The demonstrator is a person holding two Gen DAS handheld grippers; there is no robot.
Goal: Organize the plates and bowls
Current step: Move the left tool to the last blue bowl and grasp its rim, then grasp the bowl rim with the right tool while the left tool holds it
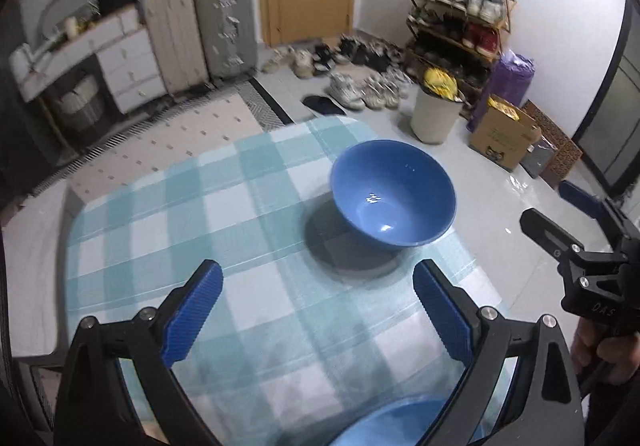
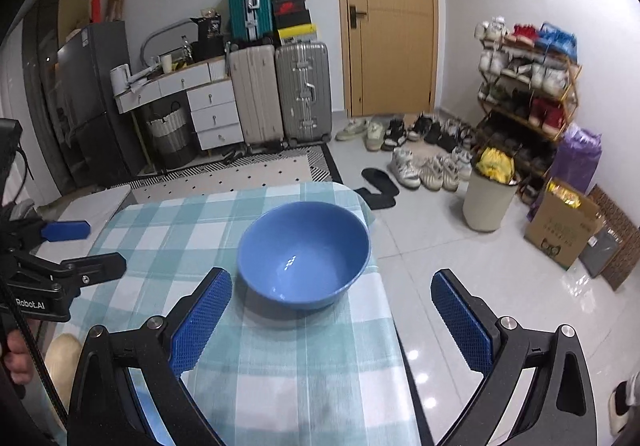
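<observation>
A blue bowl (image 1: 394, 192) stands upright on the checked tablecloth (image 1: 180, 230) near the table's far right corner; it also shows in the right wrist view (image 2: 304, 252). My left gripper (image 1: 318, 286) is open and empty, short of the bowl and to its left. A second blue dish (image 1: 394, 424) peeks in at the bottom edge under it. My right gripper (image 2: 331, 294) is open and empty, just short of the bowl, its right finger past the table's right edge. Each gripper shows at the edge of the other's view, the right (image 1: 560, 206) and the left (image 2: 88, 244).
The table's right edge (image 2: 390, 306) drops to a glossy tiled floor. A white bin (image 2: 488, 198), a cardboard box (image 2: 560, 230), shoes and a shoe rack (image 2: 528, 86) stand at the right. Suitcases (image 2: 280, 94), drawers and a door are at the back.
</observation>
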